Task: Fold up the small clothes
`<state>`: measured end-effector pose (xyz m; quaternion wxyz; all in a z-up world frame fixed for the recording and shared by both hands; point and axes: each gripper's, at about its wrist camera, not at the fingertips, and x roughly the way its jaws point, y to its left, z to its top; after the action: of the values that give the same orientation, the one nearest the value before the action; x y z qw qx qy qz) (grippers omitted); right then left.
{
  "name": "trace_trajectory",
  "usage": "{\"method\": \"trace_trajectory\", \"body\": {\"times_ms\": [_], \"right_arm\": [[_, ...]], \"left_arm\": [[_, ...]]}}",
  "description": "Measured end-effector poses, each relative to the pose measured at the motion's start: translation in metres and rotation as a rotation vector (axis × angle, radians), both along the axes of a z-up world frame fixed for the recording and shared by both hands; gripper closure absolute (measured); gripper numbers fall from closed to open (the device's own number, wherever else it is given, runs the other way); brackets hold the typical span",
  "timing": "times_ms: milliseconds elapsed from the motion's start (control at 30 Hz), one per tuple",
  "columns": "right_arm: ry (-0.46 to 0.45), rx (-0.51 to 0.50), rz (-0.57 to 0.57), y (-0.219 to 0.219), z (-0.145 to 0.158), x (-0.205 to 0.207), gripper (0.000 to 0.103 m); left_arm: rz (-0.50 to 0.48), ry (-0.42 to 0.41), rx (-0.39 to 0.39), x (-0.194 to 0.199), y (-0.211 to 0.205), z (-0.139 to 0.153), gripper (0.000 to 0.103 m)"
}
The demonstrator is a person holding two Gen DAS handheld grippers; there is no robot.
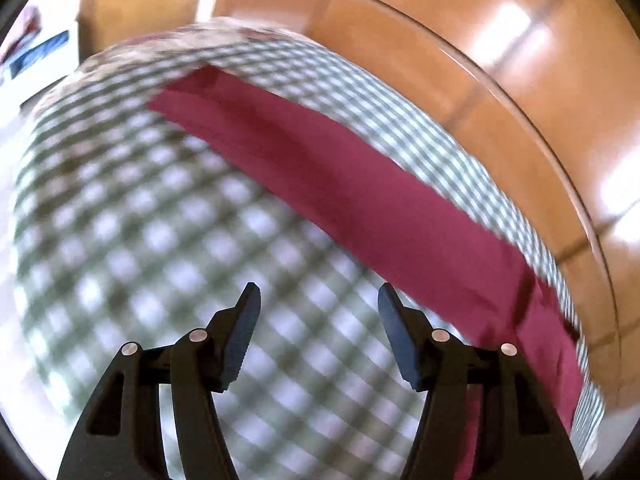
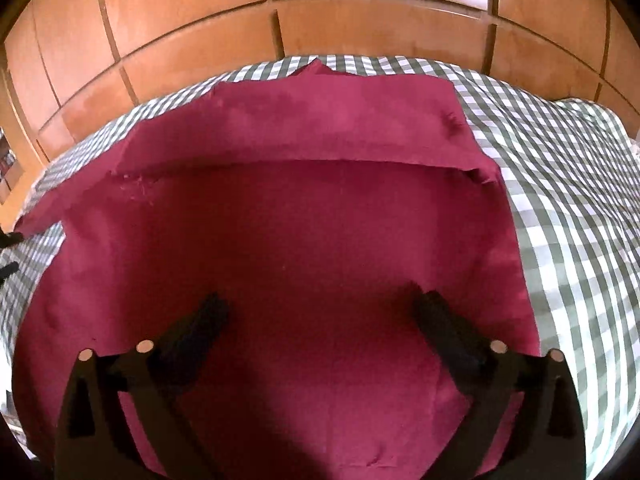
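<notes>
Beneath the right gripper (image 2: 322, 312) we find the cloth (image 2: 280, 240) spread on the checked cover (image 2: 560, 200), its far part folded back over itself ahead of the fingers; the cover extends past the cloth to the right, the left and beyond; panelled doors (image 2: 200, 32) stand behind it all; the left gripper (image 1: 318, 300) hangs over bare cover (image 1: 160, 220), the cloth (image 1: 360, 192) lying ahead and to its right.

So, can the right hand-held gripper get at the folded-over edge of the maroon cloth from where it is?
Probably yes. The right hand-held gripper hangs open over the maroon cloth, and the folded-over edge lies just ahead with nothing on it or between.
</notes>
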<state>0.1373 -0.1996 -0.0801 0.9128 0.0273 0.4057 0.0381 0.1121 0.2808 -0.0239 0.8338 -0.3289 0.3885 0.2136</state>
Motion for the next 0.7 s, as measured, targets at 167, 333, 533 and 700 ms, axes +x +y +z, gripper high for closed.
{"method": "trace_trajectory", "body": {"times_ms": [167, 333, 533, 700], "right_arm": [[-0.001, -0.008, 0.0, 0.001, -0.001, -0.002, 0.002], [-0.002, -0.019, 0.001, 0.002, -0.001, -0.002, 0.002], [0.0, -0.029, 0.002, 0.003, -0.002, -0.001, 0.002], [-0.002, -0.033, 0.003, 0.003, -0.003, 0.0, 0.002]], "left_arm": [[0.147, -0.021, -0.086, -0.005, 0.07, -0.005, 0.043], [0.293, -0.064, -0.164, -0.008, 0.127, -0.01, 0.043], [0.316, -0.058, -0.208, 0.006, 0.167, -0.022, 0.086], [0.216, -0.143, -0.165, 0.018, 0.148, 0.001, 0.097]]}}
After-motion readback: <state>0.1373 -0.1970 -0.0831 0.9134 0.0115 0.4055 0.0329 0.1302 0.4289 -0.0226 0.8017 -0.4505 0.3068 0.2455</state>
